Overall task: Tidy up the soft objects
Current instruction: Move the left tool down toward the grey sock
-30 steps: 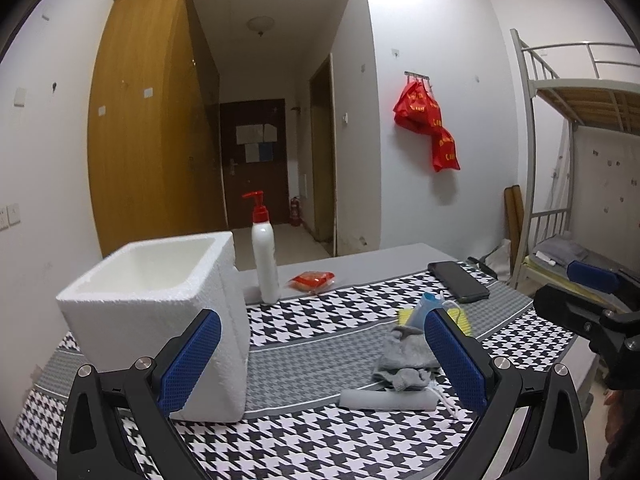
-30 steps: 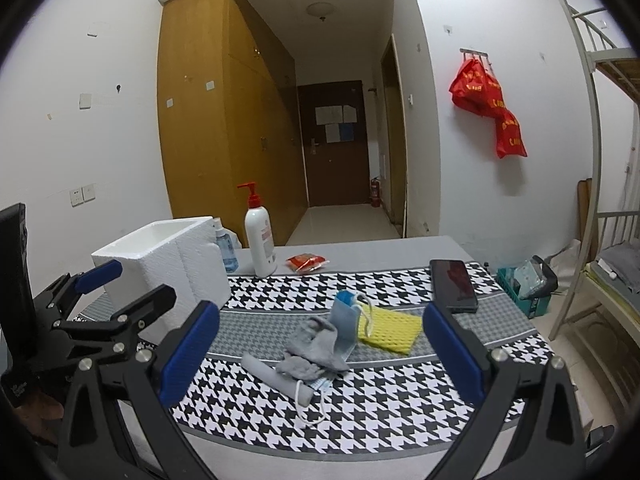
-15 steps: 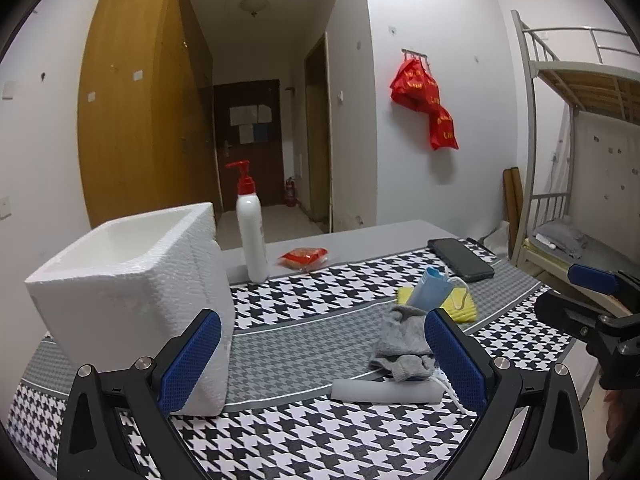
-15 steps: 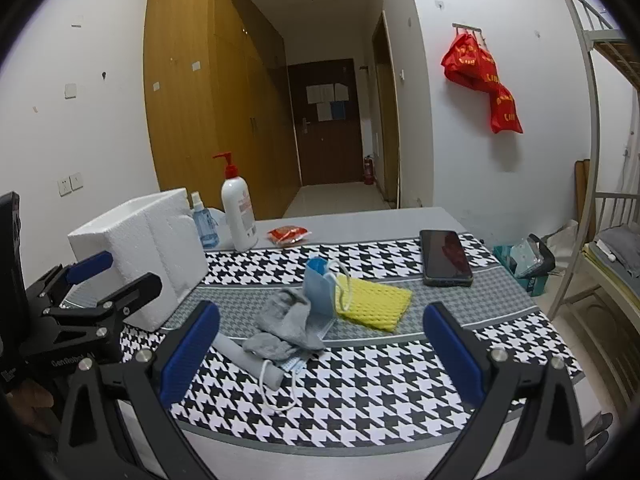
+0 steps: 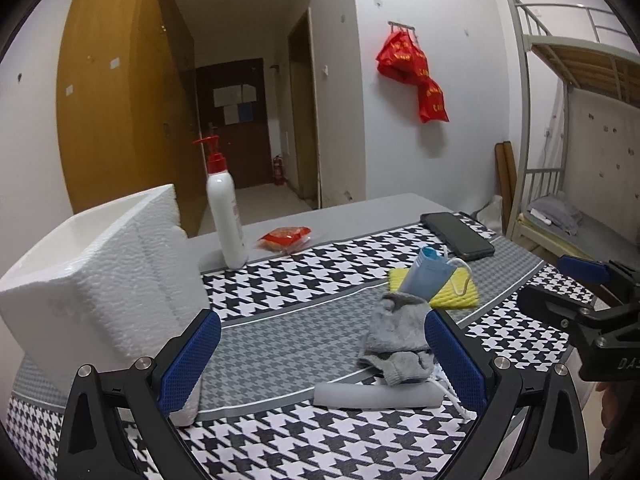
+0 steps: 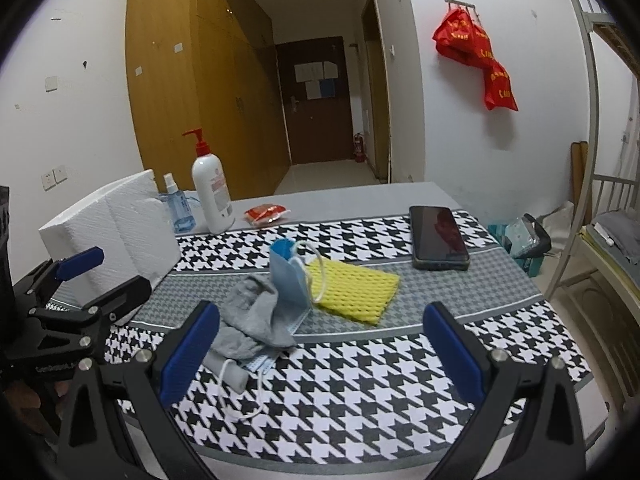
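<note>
Task at its outset: sock [image 6: 256, 316], mask [image 6: 289, 276], sponge [image 6: 352, 288] and foam roll [image 5: 376, 396] lie heaped mid-cloth, none visibly in the box [image 5: 100, 280]; left gripper [image 5: 320, 364] and right gripper [image 6: 320, 352] hover with jaws spread, empty; all sorting remains

This is a dormitory-style bedroom. A metal bunk bed [image 5: 576, 128] with a slatted upper deck stands along the right wall, with folded grey bedding [image 5: 554, 210] on the lower bunk. Tall wooden wardrobes [image 6: 192, 92] line the left wall and lead down a narrow hallway to a dark door [image 6: 316, 100] with papers stuck on it. Red bags [image 6: 476, 52] hang from wall hooks. A table [image 6: 360, 194] under a houndstooth cloth [image 6: 360, 380] holds a phone [image 6: 438, 238] near its right edge and a pump bottle [image 6: 210, 192] near its far left corner.
</note>
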Demonstrator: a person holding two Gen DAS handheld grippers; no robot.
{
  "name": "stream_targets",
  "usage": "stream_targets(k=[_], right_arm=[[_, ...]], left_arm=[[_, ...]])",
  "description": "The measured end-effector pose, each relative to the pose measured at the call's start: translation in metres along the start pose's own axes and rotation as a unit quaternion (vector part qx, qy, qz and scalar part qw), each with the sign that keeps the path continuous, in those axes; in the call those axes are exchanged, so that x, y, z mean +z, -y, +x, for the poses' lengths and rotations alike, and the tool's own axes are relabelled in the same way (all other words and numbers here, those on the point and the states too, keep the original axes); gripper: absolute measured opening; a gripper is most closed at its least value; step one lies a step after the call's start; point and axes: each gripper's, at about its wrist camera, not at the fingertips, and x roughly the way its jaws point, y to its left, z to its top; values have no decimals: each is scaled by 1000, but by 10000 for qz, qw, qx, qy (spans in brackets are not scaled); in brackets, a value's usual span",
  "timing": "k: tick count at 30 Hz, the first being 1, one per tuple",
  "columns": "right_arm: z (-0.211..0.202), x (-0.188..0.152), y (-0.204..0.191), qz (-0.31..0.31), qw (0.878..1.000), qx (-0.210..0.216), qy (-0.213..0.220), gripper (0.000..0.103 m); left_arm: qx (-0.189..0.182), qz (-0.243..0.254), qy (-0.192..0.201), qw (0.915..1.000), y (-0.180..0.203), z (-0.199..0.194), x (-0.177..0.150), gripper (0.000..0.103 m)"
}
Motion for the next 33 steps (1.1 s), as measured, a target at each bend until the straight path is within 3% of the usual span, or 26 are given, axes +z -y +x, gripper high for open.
stream_targets(k=[16,24,27,29,33], right_arm=[[28,6,24,69,9995,-226,-226,103],[29,8,30,77,9992,-299,-242,103],[30,7,33,117,9991,-311,-274,103],[32,6,33,119,9991,-284,-305,103],[35,4,34,146,9990,-253,-352,103]], left_arm=[[-310,555,-389,9972,29,48,12,102],[-681,821,-890,9903,44,72,12,102],[-651,893,-984,9890,49,82,11,102],[-679,860,-1077,9881,48,89,10,96],[-938,763,-1338,9836,46,100,6,74]])
